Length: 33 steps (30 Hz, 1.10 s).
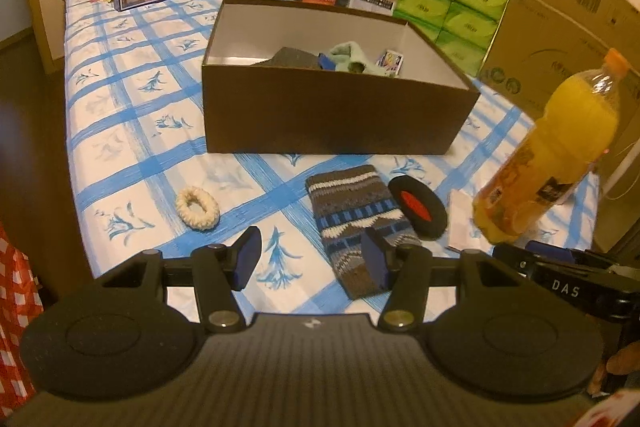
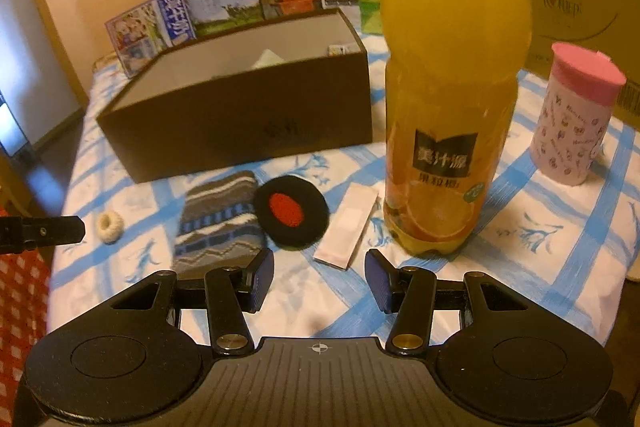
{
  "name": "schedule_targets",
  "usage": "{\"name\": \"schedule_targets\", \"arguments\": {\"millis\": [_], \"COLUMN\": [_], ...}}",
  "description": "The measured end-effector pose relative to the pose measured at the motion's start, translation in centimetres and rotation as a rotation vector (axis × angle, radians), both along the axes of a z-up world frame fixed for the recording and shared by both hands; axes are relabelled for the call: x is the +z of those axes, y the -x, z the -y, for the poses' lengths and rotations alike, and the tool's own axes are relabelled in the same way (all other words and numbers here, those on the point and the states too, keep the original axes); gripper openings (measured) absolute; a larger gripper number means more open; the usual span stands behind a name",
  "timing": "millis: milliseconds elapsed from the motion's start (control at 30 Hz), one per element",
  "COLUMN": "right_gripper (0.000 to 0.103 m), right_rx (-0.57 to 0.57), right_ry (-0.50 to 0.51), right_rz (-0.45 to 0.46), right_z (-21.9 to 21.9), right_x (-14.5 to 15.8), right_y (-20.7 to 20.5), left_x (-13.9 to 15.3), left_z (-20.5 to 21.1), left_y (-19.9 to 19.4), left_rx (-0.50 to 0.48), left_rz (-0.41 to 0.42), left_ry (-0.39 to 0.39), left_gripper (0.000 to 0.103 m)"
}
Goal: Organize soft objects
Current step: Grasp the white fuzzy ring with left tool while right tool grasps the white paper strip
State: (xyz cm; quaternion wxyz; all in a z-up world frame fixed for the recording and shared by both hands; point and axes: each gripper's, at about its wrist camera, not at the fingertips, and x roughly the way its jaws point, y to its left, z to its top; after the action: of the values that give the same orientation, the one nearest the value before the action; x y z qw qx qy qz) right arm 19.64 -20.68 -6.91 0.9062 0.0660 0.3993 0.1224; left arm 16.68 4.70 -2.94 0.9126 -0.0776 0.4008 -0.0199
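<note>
Left claw: we find the left claw (image 1: 311, 259) released, its blue pads apart and nothing between them; it hangs above the near edge of the bench, angled down.
Right claw: we find the right claw (image 2: 319, 281) likewise released and empty, over bare cloth in front of the juice bottle.
Knit piece: the striped knit piece (image 1: 354, 227) lies flat on the bench; in the left wrist view its near end sits behind the right pad of the left claw. We cannot tell whether they touch.
Round pad: a black round pad with a red centre (image 1: 418, 207) lies just beside the knit piece, on its right.
Scrunchie: a cream fluffy scrunchie (image 1: 197, 207) lies apart, to the left of the knit piece.
Flat packet: we note a pale flat packet (image 2: 347, 227) between the round pad and the bottle.
Brown box: an open brown box (image 1: 340, 115) stands beyond these items; we see a pale green soft item (image 1: 352, 59) and a dark cloth inside it.
Juice bottle: an orange juice bottle (image 2: 448, 87) stands upright on the right.
Pink-lidded cup: a patterned cup with a pink lid (image 2: 572, 115) stands further right.
Bench: the bench (image 1: 132, 115) carries a blue-and-white checked cloth; milk cartons and green tissue packs line its far edge.
</note>
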Motion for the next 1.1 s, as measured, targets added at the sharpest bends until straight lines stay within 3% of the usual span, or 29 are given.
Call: {"name": "schedule_targets", "arguments": {"millis": [367, 733, 800, 833, 1100], "right_gripper": [0.051, 0.050, 0.044, 0.036, 0.035], "right_rx": [-0.055, -0.059, -0.042, -0.032, 0.008], "right_ry": [0.061, 0.119, 0.134, 0.138, 0.127], "right_rz": [-0.037, -0.020, -0.005, 0.002, -0.028], "right_z": [-1.5, -2.5, -2.6, -2.6, -0.6], "right_x": [-4.3, -6.5, -6.6, -6.6, -5.9], "right_y": [-3.9, -5.5, -5.2, -5.1, -3.9], "left_x": [-3.9, -6.2, -6.5, -6.6, -6.8], "left_z": [1.2, 1.1, 0.8, 0.7, -0.3], "left_y": [-4.8, -6.4, -6.4, -6.3, -5.7], "left_rx": [-0.025, -0.024, -0.019, -0.016, -0.009], "left_rz": [-0.052, -0.087, -0.094, -0.097, -0.098], "left_ry": [0.006, 0.007, 0.007, 0.008, 0.010], "left_gripper": [0.052, 0.052, 0.052, 0.052, 0.052]}}
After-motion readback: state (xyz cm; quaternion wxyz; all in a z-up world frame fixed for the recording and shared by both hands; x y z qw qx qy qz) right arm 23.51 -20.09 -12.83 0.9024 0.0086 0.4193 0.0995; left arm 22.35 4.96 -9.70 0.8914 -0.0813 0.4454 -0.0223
